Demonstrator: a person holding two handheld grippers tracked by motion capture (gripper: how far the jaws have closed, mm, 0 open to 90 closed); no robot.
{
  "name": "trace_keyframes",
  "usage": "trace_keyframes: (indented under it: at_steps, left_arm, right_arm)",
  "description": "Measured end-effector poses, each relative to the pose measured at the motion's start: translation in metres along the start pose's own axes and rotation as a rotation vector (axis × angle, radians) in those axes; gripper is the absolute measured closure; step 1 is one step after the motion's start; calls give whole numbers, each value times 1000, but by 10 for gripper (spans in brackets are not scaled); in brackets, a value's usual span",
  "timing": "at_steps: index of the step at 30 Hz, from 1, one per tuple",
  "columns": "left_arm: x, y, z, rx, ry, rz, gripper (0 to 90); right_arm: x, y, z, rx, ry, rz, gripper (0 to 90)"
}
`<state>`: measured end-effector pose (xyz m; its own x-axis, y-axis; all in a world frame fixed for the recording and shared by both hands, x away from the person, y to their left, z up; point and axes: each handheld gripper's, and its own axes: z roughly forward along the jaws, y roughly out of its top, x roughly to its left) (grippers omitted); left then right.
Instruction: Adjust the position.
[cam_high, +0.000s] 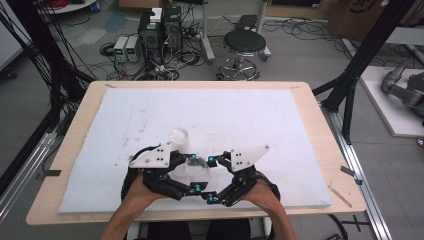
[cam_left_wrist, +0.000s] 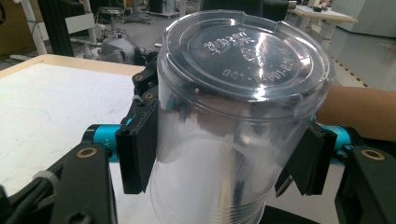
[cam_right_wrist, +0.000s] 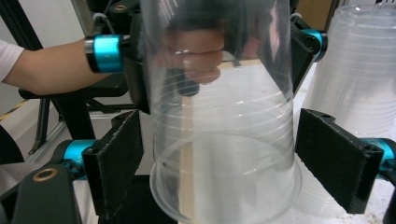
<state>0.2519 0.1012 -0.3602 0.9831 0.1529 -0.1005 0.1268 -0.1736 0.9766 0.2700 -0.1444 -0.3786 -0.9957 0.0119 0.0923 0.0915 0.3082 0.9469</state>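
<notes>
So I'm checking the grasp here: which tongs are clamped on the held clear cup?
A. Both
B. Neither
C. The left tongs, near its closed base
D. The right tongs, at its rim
C: in the left gripper view the left tongs press both pads against the clear cup just below its closed base, while the right tongs stand apart from its rim.

Lab; floor computers (cam_high: 160, 30), tangled cables (cam_high: 175, 62)

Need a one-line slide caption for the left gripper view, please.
Left gripper clamps an upturned clear plastic cup by its sides above the white pad.
</notes>
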Motion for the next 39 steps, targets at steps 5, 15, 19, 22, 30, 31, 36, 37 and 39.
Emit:
trace_keyframes:
  at_steps: [5, 15, 19, 22, 30, 31, 36, 37, 39]
  left_arm:
    - [-1, -1, 1, -4, -6, -1, 344]
    - [-1, -3, 1, -32, -13, -11, 344]
    - [-1, -4, 2, -49, -14, -12, 344]
    - [-1, -4, 2, -54, -13, -13, 344]
    - [-1, -4, 2, -63, -14, -13, 347]
    - [-1, -4, 2, -63, -14, -15, 347]
    - [-1, -4, 2, -62, -15, -15, 348]
    - [-1, -5, 2, -60, -14, -12, 348]
    - [-1, -5, 2, -62, -16, -15, 350]
  right_arm:
    - [-1, -2, 3, -14, 13, 5, 164]
    - [-3, -4, 0, -66, 27, 13, 225]
    - [-4, -5, -1, -83, 31, 21, 225]
    - [-4, -5, -2, -89, 32, 19, 229]
    - [-5, -7, -2, -102, 45, 23, 243]
    - [-5, -7, -2, -102, 45, 27, 243]
    - [-5, -9, -1, -103, 61, 26, 270]
    - [-5, -9, -1, -104, 62, 26, 275]
    - [-5, -9, -1, -102, 65, 26, 286]
